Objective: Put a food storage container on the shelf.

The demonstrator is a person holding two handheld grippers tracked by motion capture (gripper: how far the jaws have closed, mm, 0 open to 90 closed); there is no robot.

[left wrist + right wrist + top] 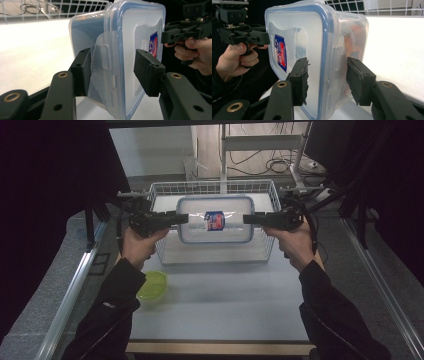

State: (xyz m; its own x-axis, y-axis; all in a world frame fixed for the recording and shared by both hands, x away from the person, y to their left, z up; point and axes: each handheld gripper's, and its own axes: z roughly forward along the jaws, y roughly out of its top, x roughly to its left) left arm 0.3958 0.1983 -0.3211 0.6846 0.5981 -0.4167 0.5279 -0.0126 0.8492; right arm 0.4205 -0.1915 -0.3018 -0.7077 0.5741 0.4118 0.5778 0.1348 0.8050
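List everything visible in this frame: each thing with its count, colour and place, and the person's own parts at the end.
food container: one, clear with a blue-rimmed lid and a red and blue label, held up between both grippers over the basket.
wire basket: one, white, at the far middle of the table.
round lid: one, yellow-green, on the table near the left forearm.
table: one, white top, with grey surfaces on both sides.
cables: several, dark, on the floor beyond the table.
left gripper: one, black, jaws clamped on the container's left end.
right gripper: one, black, jaws clamped on its right end.
hands: two, each holding a gripper.
sleeves: two, black, entering from the bottom.
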